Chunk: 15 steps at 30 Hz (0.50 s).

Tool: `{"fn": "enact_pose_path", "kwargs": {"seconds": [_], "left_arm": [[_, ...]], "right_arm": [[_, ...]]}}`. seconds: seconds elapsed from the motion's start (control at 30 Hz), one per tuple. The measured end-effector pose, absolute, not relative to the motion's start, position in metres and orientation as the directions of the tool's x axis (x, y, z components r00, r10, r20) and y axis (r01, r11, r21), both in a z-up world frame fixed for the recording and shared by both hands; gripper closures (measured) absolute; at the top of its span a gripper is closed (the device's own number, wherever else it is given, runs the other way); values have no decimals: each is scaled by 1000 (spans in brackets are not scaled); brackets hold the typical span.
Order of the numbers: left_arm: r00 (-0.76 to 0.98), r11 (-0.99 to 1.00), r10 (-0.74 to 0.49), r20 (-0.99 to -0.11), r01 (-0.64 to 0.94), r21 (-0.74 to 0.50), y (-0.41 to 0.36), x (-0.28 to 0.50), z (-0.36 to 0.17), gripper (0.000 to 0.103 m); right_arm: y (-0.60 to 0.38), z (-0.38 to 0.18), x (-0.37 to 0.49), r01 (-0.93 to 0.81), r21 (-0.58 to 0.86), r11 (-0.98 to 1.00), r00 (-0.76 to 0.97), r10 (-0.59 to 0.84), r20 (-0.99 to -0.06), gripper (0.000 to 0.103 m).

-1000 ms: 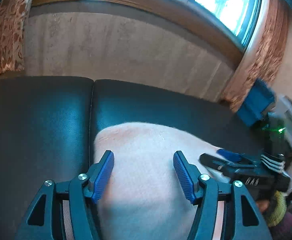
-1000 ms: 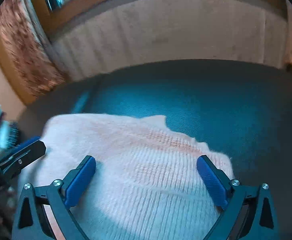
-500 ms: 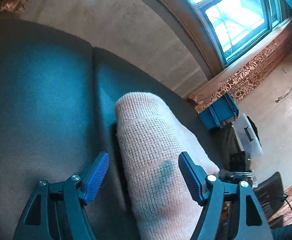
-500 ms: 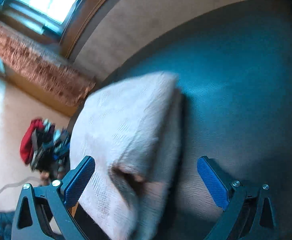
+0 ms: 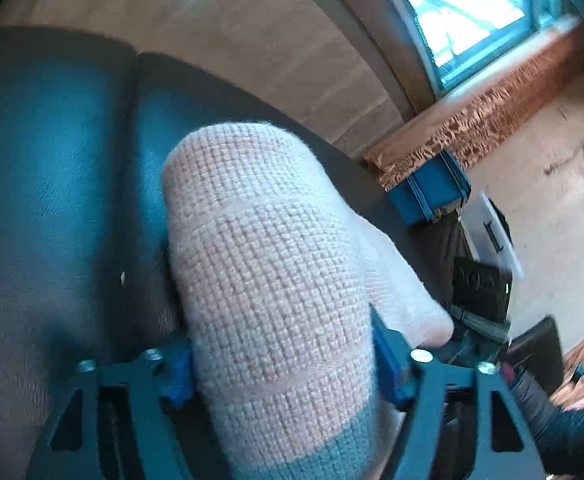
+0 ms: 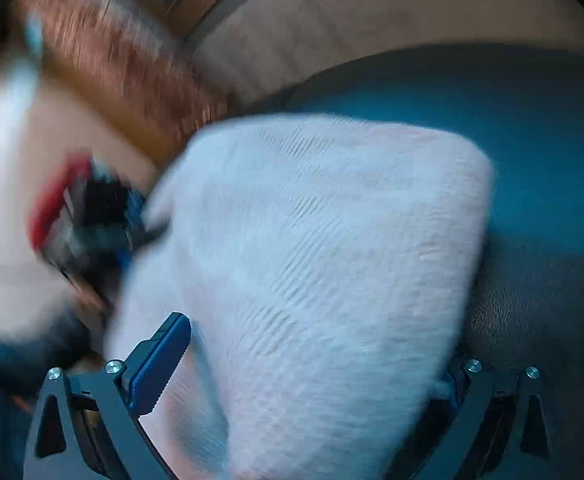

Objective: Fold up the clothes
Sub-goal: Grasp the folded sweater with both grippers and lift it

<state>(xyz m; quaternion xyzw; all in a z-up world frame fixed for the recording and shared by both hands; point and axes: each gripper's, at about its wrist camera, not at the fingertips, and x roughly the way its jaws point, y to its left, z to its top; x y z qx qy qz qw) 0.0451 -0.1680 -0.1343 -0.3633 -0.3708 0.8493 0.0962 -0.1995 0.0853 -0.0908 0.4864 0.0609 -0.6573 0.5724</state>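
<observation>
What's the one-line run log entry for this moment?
stage: folding | item: pale knit garment on dark sofa | left gripper: closing around garment | right gripper: straddles garment, grip unclear

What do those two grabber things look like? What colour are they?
Both look alike. The left gripper has dark, almost black finger frames with triangle-shaped cut-outs and round silver screws, and bright blue pads inside. The right gripper has the same dark frames and silver screws; its blue pad has a toothed, ridged edge. No cables show on either one.
</observation>
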Motion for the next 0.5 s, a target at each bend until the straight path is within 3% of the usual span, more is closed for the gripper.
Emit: {"fn": "enact_pose_path", "kwargs": {"seconds": [0.03, 0.07, 0.1, 0.13, 0.27, 0.4, 0.5], "left_arm": [[-725, -715, 415, -550, 115, -690, -166, 51, -132, 43], [-740, -723, 392, -547, 121, -681, -164, 59, -127, 44], [-755, -730, 368, -542, 127, -671, -161, 68, -121, 46], [-770, -737, 344, -537, 133, -662, -159, 77, -116, 47], [-842, -767, 201, -501, 183, -615, -163, 133, -77, 49], [-905, -806, 27, -424, 231, -545, -177, 200, -21, 49], [-933, -831, -149, -327, 297, -471, -196, 259, 39, 49]], "right_arm": [[80, -89, -193, 823, 432, -370, 92, -663, -743, 2], [77, -87, -190, 818, 418, -395, 73, -649, -757, 16], [76, -85, -187, 813, 424, -398, 74, -652, -755, 41], [74, -83, -182, 804, 453, -385, 98, -665, -741, 48], [51, -75, -140, 822, 473, -316, 145, -688, -711, 55], [-2, -43, -97, 819, 554, -149, 258, -767, -587, 58], [-58, 10, -54, 843, 537, 27, 339, -802, -492, 58]]}}
